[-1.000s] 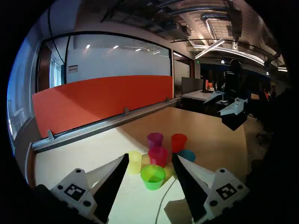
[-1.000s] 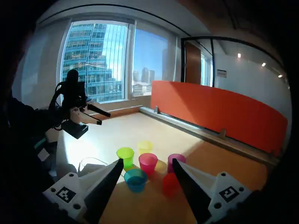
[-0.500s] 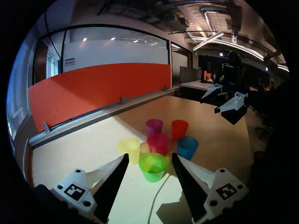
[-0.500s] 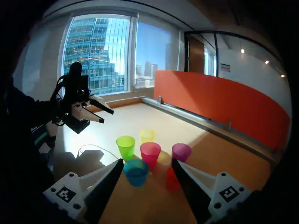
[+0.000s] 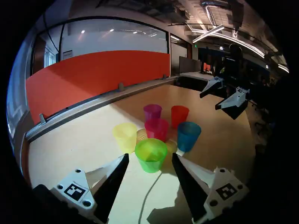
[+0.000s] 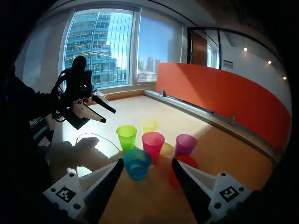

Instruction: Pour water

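Several coloured plastic cups stand clustered on the wooden table (image 5: 224, 138). In the left gripper view the green cup (image 5: 150, 156) is nearest, with yellow (image 5: 125, 136), pink (image 5: 157, 128), purple (image 5: 153, 112), red (image 5: 179, 116) and blue (image 5: 188, 136) cups behind it. My left gripper (image 5: 149, 155) is open, held above and short of the green cup. In the right gripper view the blue cup (image 6: 137, 165) is nearest, and the red cup (image 6: 178, 170) is partly hidden by a finger. My right gripper (image 6: 147, 160) is open over them and holds nothing.
An orange partition (image 5: 93, 74) on a metal rail runs along the table's far side. A thin cable (image 5: 147, 192) lies on the table near the green cup. Tall windows (image 6: 101, 48) stand behind the left gripper (image 6: 109, 116) and the hand holding it.
Both grippers have moved closer to the cups, which now look larger and sit higher in each view. Both stayed open.
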`<act>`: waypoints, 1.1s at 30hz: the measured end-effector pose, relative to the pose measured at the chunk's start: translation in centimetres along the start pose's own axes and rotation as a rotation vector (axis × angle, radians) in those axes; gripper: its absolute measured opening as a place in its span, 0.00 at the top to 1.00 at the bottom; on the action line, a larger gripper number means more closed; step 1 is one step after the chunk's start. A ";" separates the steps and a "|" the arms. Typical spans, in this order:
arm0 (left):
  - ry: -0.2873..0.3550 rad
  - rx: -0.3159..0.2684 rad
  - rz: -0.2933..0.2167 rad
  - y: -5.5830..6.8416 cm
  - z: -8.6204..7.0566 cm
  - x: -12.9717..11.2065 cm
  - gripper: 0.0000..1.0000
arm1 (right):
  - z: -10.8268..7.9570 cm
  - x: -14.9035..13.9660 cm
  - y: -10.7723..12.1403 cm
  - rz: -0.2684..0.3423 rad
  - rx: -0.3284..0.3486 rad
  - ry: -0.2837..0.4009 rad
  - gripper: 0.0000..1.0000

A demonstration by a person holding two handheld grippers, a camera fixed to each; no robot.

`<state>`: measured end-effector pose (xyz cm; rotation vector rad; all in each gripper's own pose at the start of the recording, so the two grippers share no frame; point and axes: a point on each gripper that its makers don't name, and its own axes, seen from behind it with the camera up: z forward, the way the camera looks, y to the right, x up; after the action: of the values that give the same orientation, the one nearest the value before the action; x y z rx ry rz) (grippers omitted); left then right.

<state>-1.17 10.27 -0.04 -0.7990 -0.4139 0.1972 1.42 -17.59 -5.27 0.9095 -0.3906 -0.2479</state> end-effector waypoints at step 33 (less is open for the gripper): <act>-0.202 -0.046 0.009 0.0 4.8 -4.7 0.15 | 3.5 -2.8 -1.1 -0.031 0.039 -0.059 0.00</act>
<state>-7.50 11.87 1.60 -0.8287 -0.6068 0.2784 -2.66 -19.73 -4.79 0.9491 -0.4370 -0.2968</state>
